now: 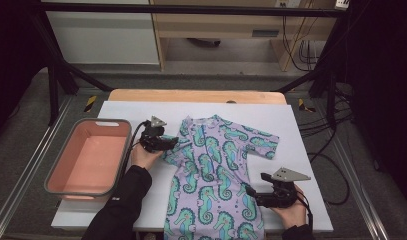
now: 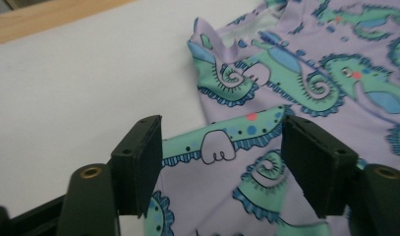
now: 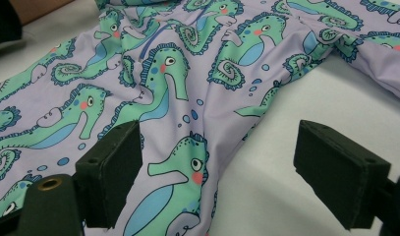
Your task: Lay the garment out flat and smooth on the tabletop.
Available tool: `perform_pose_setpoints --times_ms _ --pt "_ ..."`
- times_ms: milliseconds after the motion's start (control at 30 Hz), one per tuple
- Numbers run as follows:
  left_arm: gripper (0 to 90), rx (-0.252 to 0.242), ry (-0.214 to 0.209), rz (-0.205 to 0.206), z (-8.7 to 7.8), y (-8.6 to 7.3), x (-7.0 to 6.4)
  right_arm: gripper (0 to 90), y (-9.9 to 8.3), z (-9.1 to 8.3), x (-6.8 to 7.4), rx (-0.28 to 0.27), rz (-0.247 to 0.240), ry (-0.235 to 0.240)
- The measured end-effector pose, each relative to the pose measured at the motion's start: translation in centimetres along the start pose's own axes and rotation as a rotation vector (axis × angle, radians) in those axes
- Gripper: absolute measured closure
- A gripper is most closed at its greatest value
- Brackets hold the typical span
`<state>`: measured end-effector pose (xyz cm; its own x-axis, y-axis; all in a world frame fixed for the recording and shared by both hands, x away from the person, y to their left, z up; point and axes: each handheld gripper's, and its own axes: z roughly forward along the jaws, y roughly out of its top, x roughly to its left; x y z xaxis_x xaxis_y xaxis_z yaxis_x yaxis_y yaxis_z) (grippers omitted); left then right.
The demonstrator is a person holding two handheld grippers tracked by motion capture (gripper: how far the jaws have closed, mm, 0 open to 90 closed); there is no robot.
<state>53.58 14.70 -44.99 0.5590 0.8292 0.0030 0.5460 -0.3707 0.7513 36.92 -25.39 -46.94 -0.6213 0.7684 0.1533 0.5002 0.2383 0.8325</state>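
A lilac child's garment (image 1: 213, 170) printed with green seahorses lies flat on the white table cover, neck end far, hem near. My left gripper (image 1: 172, 143) is open at its left sleeve; in the left gripper view the sleeve fabric (image 2: 222, 142) lies between the two pads (image 2: 143, 162). My right gripper (image 1: 252, 194) is open at the garment's right edge near the hem. In the right gripper view the garment's edge (image 3: 187, 167) sits between its jaws, with the left pad (image 3: 111, 172) over cloth and the right one over bare table.
A pink tub with a grey rim (image 1: 71, 187) stands at the left of the white cover (image 1: 141, 112). The wooden table edge (image 1: 196, 95) runs along the back. Cables hang off the right side (image 1: 331, 150).
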Motion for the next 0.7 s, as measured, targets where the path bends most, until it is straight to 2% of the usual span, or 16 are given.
perform_pose_setpoints --times_ms 67,200,300,367,433,467,567,600,700 --pt "31.0 0.031 0.004 -0.007 1.1 -0.1 0.7 18.8 0.0 0.0 0.0 0.0 0.0 0.002" --pt "31.4 0.061 0.006 -0.029 2.0 -0.3 1.9 18.9 0.0 0.0 -0.1 0.0 0.002 0.003" --pt "37.1 0.088 -0.009 -0.045 2.6 -0.7 2.7 19.0 0.0 0.0 0.0 0.0 0.0 0.004" --pt "41.8 0.088 -0.006 -0.05 2.6 -0.8 2.8 19.1 0.0 0.0 0.0 -0.002 -0.001 0.004" --pt "49.9 0.095 0.011 -0.038 2.5 -0.8 2.8 19.1 0.0 0.0 0.0 -0.001 0.0 0.003" --pt "57.1 0.101 0.018 -0.033 2.4 -0.8 2.7 19.1 0.0 0.0 0.0 -0.001 0.0 0.002" --pt "80.7 0.125 0.017 -0.058 1.9 -0.6 2.5 19.1 0.0 0.0 0.0 -0.001 -0.003 0.004" --pt "85.5 0.121 0.019 -0.057 1.7 -0.5 2.4 19.1 0.1 0.0 0.0 -0.001 -0.001 0.004" --pt "87.5 0.053 0.02 -0.071 -0.2 0.2 2.0 19.2 0.0 0.0 0.0 -0.004 -0.003 0.001"
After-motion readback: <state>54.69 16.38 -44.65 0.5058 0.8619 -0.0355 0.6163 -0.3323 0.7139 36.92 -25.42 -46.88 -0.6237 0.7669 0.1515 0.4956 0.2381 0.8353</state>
